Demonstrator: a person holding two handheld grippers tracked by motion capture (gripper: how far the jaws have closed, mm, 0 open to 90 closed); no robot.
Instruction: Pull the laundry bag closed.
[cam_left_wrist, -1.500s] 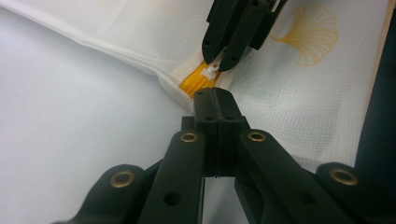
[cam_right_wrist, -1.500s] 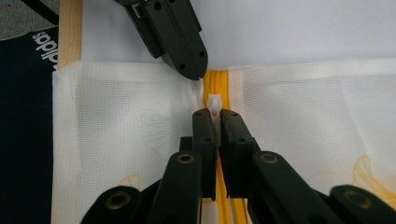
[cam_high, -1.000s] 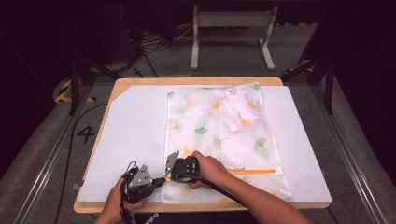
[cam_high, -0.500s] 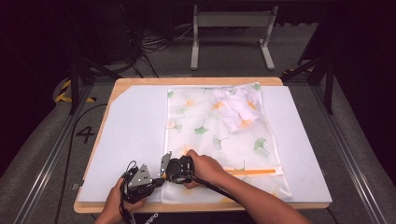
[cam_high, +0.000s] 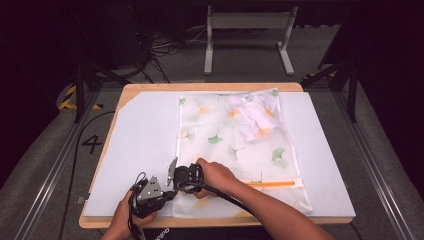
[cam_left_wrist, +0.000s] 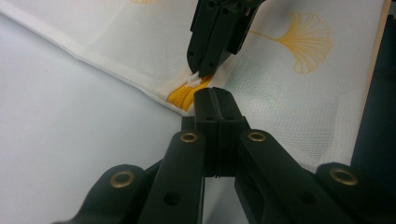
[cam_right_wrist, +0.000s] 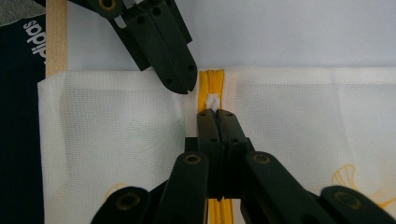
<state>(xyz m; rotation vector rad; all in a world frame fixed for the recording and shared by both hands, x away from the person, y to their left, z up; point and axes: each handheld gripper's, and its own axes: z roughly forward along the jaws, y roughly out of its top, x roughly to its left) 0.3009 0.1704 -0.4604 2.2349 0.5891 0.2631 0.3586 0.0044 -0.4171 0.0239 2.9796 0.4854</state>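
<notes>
Mesh laundry bag (cam_high: 235, 145) with ginkgo-leaf print lying flat on white mat (cam_high: 140, 150) over wooden table (cam_high: 210, 86), centre of the high view; white bundled cloth (cam_high: 252, 117) seen inside bag at upper right. Yellow zipper (cam_high: 272, 184) running along the bag's lower edge, lower centre of the frame.

Left gripper (cam_high: 162, 187) at lower left of the high view, held in left hand (cam_high: 125, 220); jaws drawn fully together, tips at the bag's corner hem beside the zipper end. In the left gripper view, tips (cam_left_wrist: 212, 98) sitting against the yellow zipper end (cam_left_wrist: 182, 95), centre of frame; cannot tell whether fabric is pinched between them.

Right gripper (cam_high: 173, 172) just right of the left one, held in right hand (cam_high: 215, 175). In the right gripper view, jaws (cam_right_wrist: 217, 116) closed together on the zipper line, with white zipper pull (cam_right_wrist: 213, 101) at the tips, centre of frame. Jaws recorded as just having closed further. Same pull (cam_left_wrist: 194, 79) noted under the right gripper's tips in the left gripper view, upper centre.

Both grippers' tips close together, at the zipper's left end.
</notes>
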